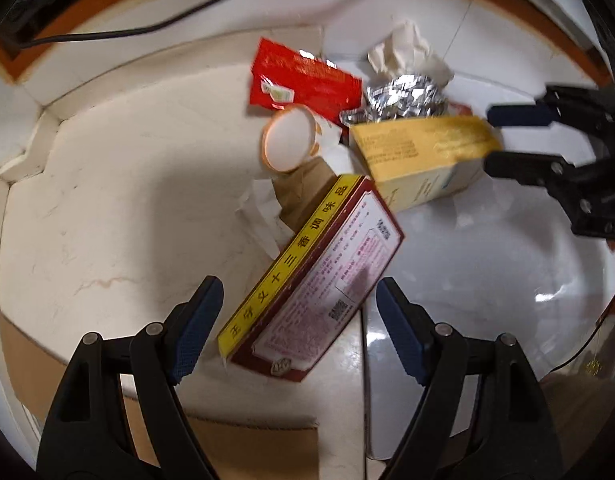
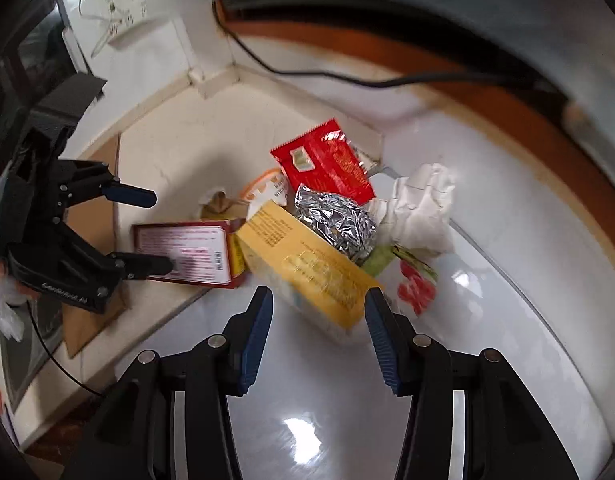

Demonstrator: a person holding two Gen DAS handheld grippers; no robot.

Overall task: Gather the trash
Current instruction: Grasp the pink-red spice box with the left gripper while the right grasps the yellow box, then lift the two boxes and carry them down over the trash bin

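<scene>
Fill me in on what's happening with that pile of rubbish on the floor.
A person is working two handheld grippers over a heap of litter in a floor corner. The left gripper is open, its fingers either side of the red and yellow box, not pressing it. The right gripper is open too, straddling the near end of the yellow carton. The red packet, foil ball and crumpled paper lie untouched. Nothing is lifted yet.

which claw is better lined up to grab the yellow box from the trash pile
Right. The right claw is open and points straight at the yellow box, whose near end lies just ahead of its fingertips. The left claw, also open, is lined up on the red seasoning box instead.
</scene>
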